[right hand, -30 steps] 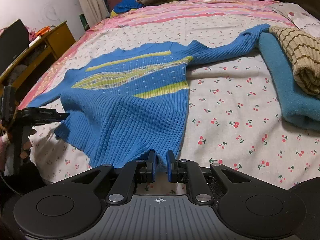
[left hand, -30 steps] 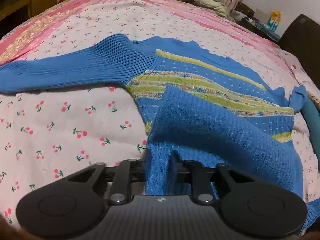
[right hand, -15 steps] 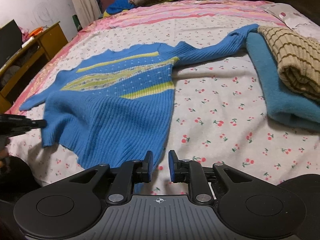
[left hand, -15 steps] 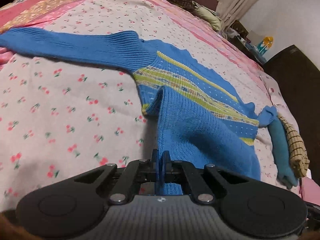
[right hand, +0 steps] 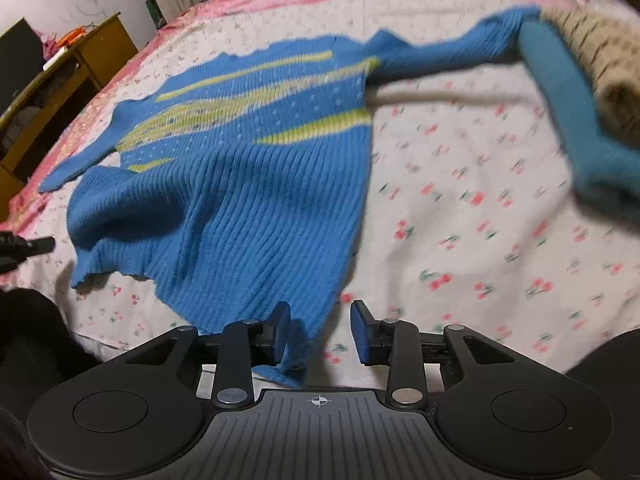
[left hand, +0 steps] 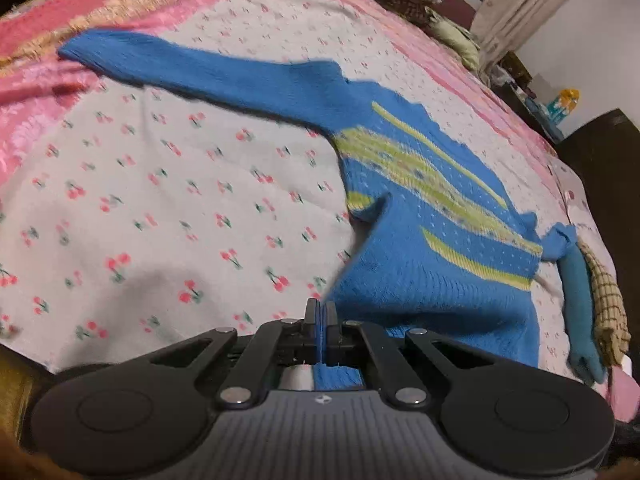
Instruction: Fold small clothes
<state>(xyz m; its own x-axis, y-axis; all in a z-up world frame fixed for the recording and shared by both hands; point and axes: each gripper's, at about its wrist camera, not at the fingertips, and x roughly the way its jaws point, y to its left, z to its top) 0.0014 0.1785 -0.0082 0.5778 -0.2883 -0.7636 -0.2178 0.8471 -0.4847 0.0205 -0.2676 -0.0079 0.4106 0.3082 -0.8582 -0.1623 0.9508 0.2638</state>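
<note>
Progress of the fold. The blue sweater (right hand: 240,184) lies face up and almost fully spread on the bed (right hand: 460,216); both sleeves reach out flat, one to the far left (left hand: 192,68) and one to the far right (right hand: 444,52). No completed fold is visible. The only disturbance is at the near left of the hem, where a corner is lifted and the knit bunches. Judged from this, the task is at its start: sleeves and body remain to be folded. A teal garment (right hand: 568,112) and a tan checked one (right hand: 600,56), folded together, sit at the right edge of the bed, touching the right cuff.

Position relative to the tongs. Left tongs (left hand: 321,320): together, clamped on the near left hem corner, with a strip of blue knit passing between the pads and the cloth rising from the bed toward them. Right tongs (right hand: 320,332): opening, pads apart. The near right hem corner hangs between them, close against the left pad and clear of the right one; it appears released.
</note>
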